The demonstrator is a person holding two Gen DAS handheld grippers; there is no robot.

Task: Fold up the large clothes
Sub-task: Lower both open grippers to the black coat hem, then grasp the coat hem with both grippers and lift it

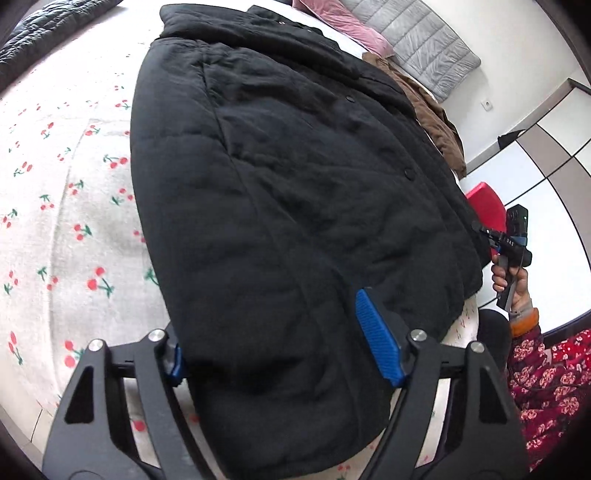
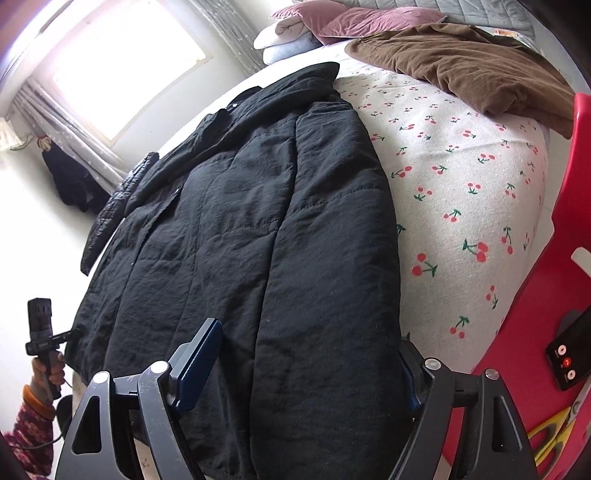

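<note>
A large black padded coat (image 1: 295, 192) lies flat on the cherry-print bed sheet (image 1: 55, 192), collar far, hem near. It also shows in the right wrist view (image 2: 258, 240). My left gripper (image 1: 280, 343) is open, its blue pads astride the coat's left hem corner. My right gripper (image 2: 306, 369) is open, its fingers astride the coat's right hem corner. The right gripper shows in the left wrist view (image 1: 491, 236) at the coat's far edge, and the left gripper shows in the right wrist view (image 2: 74, 334) at the opposite edge.
A brown garment (image 2: 465, 62) lies at the head of the bed, with pink pillows (image 2: 373, 20) and a grey quilted headboard (image 1: 421, 40). A red plastic object (image 2: 535, 332) stands by the bed's right side. A dark puffer jacket (image 2: 118, 199) lies beyond the coat.
</note>
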